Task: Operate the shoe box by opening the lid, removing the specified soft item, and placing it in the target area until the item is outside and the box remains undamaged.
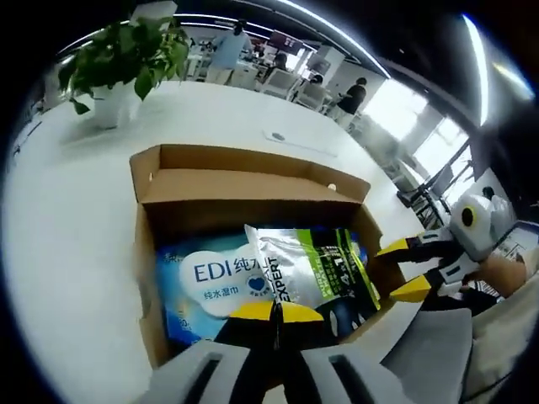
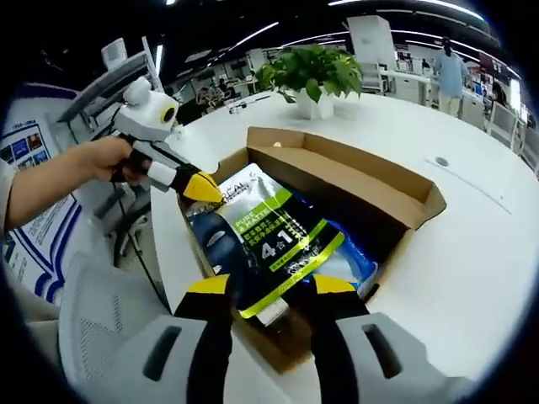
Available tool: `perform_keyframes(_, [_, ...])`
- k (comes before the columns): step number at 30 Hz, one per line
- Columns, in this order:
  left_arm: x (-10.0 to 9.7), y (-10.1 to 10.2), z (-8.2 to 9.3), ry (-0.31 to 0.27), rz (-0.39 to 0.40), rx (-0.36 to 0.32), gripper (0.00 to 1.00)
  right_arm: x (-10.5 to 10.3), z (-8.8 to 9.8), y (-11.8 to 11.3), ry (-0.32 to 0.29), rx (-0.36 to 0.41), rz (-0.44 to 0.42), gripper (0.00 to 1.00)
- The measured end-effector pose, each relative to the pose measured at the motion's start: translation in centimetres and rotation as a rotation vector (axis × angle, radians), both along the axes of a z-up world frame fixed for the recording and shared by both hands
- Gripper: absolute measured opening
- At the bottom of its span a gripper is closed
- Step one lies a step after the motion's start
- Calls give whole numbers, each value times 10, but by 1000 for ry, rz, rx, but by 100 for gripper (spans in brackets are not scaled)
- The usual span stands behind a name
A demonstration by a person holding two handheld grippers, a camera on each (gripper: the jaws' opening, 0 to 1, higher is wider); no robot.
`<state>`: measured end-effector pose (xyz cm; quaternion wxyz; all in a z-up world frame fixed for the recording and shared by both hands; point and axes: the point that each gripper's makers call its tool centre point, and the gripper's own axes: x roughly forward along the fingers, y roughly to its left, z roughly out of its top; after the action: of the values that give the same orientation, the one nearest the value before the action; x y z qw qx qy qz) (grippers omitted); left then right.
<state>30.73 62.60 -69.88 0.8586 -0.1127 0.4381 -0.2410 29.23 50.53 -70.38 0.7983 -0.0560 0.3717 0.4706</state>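
Left tool (image 1: 274, 312) pinched together, right tool (image 2: 263, 284) wide — over silver pouch (image 2: 269, 227) (inside open shoe box (image 2: 370, 181)).

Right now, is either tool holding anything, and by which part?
The left tool looks shut on a corner of the silver-and-green pouch, at its silver end. The right tool is open, holding nothing.

Both views look steeply down from close above the open box (image 1: 253, 181) on the white counter (image 1: 76, 219). They face it from different sides and share its inside, the silver-green pouch (image 1: 316, 265) and the potted plant (image 1: 126, 63).
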Motion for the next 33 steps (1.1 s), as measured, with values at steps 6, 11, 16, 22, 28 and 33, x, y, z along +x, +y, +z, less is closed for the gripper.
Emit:
perform_keyframes(6, [0,3,6,-22,-3,7,0,3,-5,7,50,-6,-9,32])
perform_keyframes(11, [1,4,9,-42,-10,14,0,7,-17,8,98,-49,-16,31])
perform_keyframes(16, [2,3,13,-66,-19,17,0,11,-18,10,116,-37,-31,26])
perform_keyframes(22, [1,1,14,-80,-27,24,0,7,-21,12,168,-33,-65,21])
perform_keyframes(28, [1,0,14,-86,-25,33,0,-4,-26,14,154,-45,-53,11])
perform_keyframes(33, [1,0,16,-93,-21,27,0,-1,-21,14,128,-42,-57,5])
